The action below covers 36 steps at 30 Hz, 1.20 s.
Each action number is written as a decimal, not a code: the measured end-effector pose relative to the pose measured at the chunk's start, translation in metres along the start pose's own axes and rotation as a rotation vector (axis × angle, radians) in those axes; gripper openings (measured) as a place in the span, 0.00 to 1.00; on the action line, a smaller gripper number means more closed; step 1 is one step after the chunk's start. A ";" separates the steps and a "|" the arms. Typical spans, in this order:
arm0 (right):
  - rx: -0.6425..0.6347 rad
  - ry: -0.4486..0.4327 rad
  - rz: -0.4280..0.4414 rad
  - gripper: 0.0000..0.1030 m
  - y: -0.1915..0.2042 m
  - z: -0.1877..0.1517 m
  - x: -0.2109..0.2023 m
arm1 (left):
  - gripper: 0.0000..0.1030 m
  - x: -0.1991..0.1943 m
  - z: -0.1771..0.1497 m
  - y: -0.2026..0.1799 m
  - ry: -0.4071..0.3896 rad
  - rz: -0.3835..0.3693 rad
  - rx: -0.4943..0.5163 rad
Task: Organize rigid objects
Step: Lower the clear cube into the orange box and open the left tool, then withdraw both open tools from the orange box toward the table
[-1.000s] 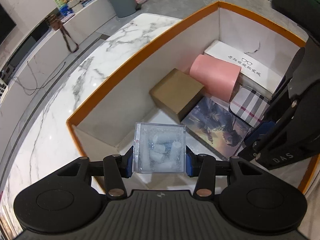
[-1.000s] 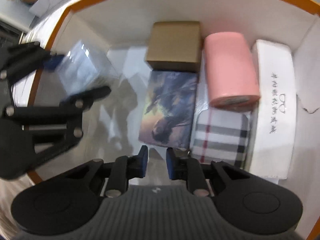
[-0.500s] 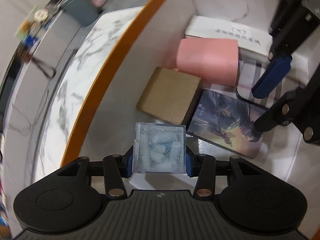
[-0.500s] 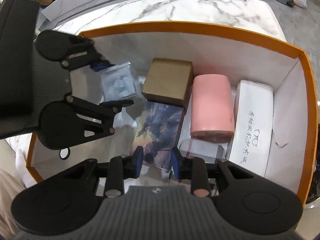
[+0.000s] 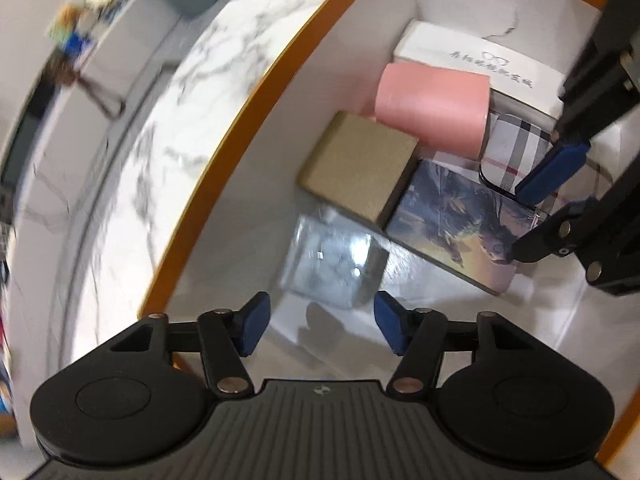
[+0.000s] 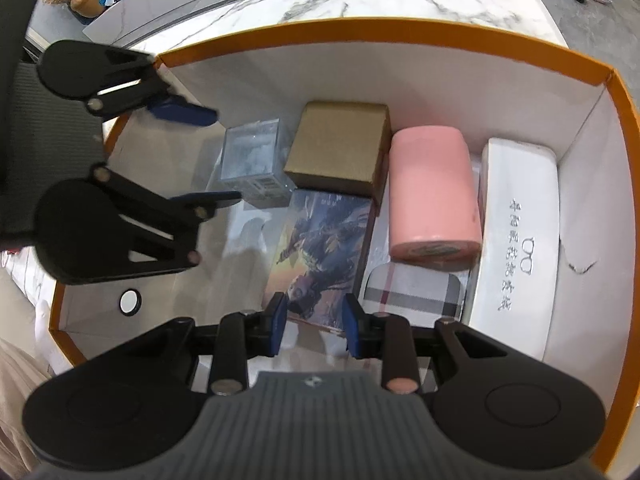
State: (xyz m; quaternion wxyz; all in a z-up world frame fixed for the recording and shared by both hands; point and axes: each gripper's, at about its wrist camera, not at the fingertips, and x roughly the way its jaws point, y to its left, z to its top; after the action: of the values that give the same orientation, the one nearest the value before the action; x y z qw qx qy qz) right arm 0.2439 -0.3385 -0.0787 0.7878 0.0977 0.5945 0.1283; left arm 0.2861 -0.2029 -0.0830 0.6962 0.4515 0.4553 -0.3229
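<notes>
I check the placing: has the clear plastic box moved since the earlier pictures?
Yes. The clear plastic box left the opening left claw and now rests on the bin floor beside the brown box.

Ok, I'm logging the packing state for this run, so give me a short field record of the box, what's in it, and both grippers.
container: orange-edged box with white inside
contents: clear plastic box, brown box, pink roll, white case, picture book, plaid case
clear plastic box: on the floor of the box, beside the brown box
left gripper: jaws opening, pads clear of the clear plastic box, which sits ahead of them
right gripper: open, holds nothing, over the picture book's near end
</notes>
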 end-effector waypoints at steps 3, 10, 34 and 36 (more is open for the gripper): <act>0.011 -0.001 0.002 0.29 -0.001 -0.001 0.002 | 0.44 0.009 0.002 0.002 0.062 -0.016 -0.052; 0.014 0.000 -0.004 0.29 -0.007 -0.002 0.005 | 0.28 0.018 0.009 0.009 0.017 -0.044 -0.096; -0.010 -0.054 -0.077 0.35 0.027 -0.015 -0.039 | 0.25 -0.075 -0.026 -0.010 -0.239 -0.050 -0.176; -0.020 -0.074 -0.085 0.37 0.036 -0.017 -0.049 | 0.25 -0.087 -0.035 -0.011 -0.264 -0.055 -0.203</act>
State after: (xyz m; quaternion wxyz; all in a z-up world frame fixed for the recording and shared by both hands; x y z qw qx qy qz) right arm 0.2121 -0.3204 -0.0274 0.8149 0.0692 0.5672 0.0972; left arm 0.2315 -0.1711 -0.0126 0.7828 0.3199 0.4022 -0.3509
